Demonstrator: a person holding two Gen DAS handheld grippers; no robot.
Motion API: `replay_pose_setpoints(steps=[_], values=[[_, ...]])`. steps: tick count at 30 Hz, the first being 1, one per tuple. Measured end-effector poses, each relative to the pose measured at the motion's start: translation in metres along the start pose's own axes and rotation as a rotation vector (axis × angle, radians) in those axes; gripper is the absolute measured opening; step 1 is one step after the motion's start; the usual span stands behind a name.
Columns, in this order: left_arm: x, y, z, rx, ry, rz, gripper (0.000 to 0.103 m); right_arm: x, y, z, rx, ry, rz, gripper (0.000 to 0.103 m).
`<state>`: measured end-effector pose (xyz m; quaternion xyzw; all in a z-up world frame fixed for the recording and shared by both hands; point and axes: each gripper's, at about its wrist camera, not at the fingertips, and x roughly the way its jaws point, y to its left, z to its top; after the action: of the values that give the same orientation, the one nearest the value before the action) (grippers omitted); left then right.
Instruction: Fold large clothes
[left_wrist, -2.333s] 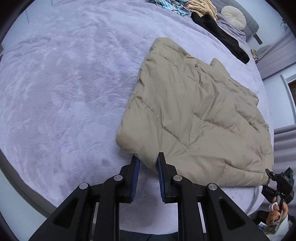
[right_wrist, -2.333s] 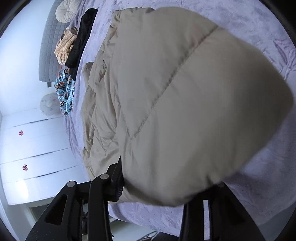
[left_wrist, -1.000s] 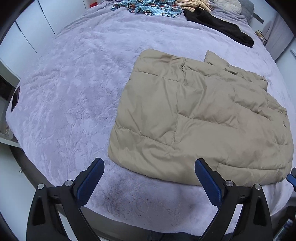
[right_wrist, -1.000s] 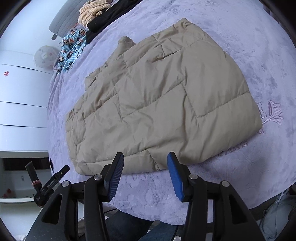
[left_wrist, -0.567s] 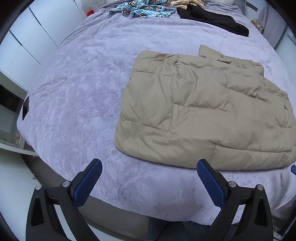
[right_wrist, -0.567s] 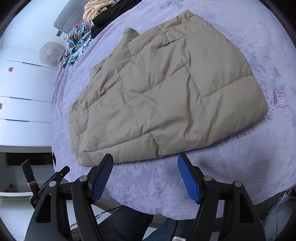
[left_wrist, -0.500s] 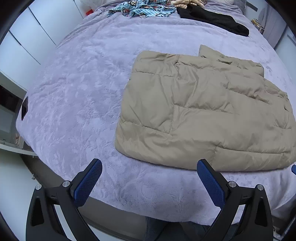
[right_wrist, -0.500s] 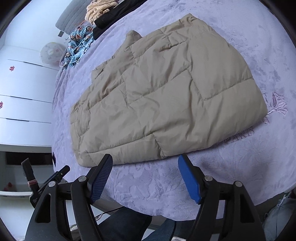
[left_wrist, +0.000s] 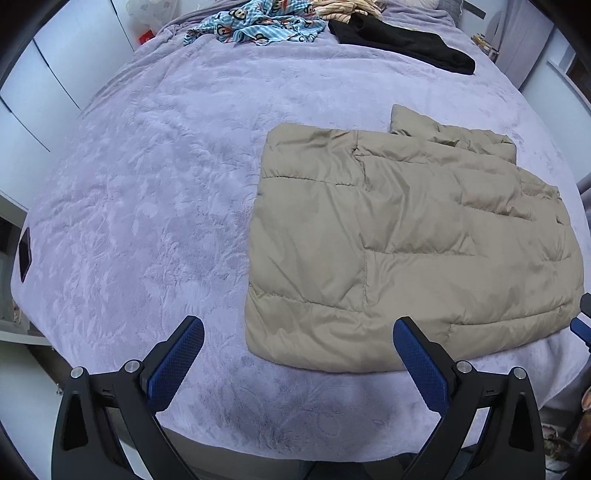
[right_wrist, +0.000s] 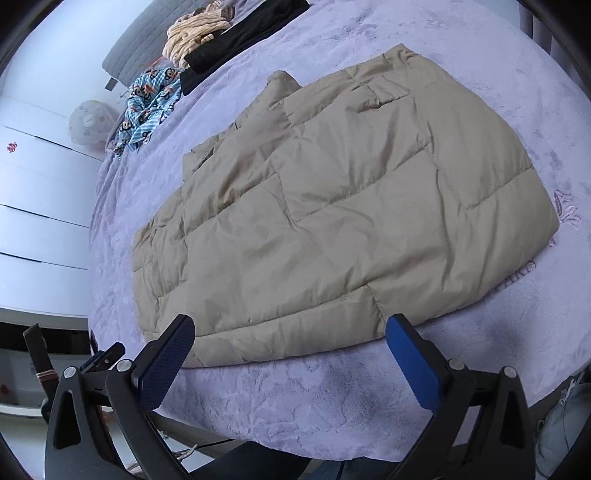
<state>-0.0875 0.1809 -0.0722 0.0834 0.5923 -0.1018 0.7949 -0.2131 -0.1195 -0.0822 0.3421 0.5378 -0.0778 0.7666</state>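
A beige quilted puffer jacket (left_wrist: 399, 236) lies folded flat on the lilac bedspread (left_wrist: 147, 206), near the bed's front edge. It also shows in the right wrist view (right_wrist: 332, 206). My left gripper (left_wrist: 295, 332) is open and empty, hovering just in front of the jacket's near left corner. My right gripper (right_wrist: 291, 332) is open and empty, held above the jacket's near edge. Neither gripper touches the jacket.
At the far end of the bed lie a blue patterned garment (left_wrist: 258, 26), a black garment (left_wrist: 402, 40) and a tan striped one (right_wrist: 192, 37). White wardrobe doors (right_wrist: 33, 192) stand beside the bed. The bed's front edge (left_wrist: 258, 450) is right below my grippers.
Both grippers let go of the jacket, opened wide and pulled back from it. The jacket now lies folded and flat on the bed.
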Motion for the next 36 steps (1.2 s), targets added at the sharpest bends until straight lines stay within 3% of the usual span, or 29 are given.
replay_pose_setpoints(steps=[3, 6, 12, 15, 27, 32, 36], values=[[0.009, 0.005, 0.005, 0.009, 0.021, -0.023, 0.103, 0.002, 0.01, -0.003, -0.001, 0.004, -0.005, 0.103], [0.019, 0.01, 0.007, 0.016, 0.043, -0.049, 0.103, 0.013, 0.017, -0.005, 0.017, 0.092, 0.034, 0.103], [0.04, 0.023, 0.009, 0.018, 0.097, -0.069, 0.103, 0.027, 0.024, -0.017, 0.079, 0.129, 0.045, 0.103], [0.052, 0.037, 0.01, -0.013, 0.145, -0.114, 0.103, 0.035, 0.03, -0.022, 0.096, 0.148, 0.045, 0.103], [0.079, 0.089, 0.026, -0.128, 0.172, -0.306, 0.103, 0.073, 0.045, -0.042, 0.183, 0.242, 0.092, 0.103], [0.095, 0.089, 0.031, -0.104, 0.188, -0.32, 0.103, 0.094, 0.049, -0.055, 0.218, 0.297, 0.093, 0.103], [0.108, 0.088, 0.045, -0.08, 0.176, -0.39, 0.103, 0.095, 0.056, -0.059, 0.191, 0.293, 0.064, 0.103]])
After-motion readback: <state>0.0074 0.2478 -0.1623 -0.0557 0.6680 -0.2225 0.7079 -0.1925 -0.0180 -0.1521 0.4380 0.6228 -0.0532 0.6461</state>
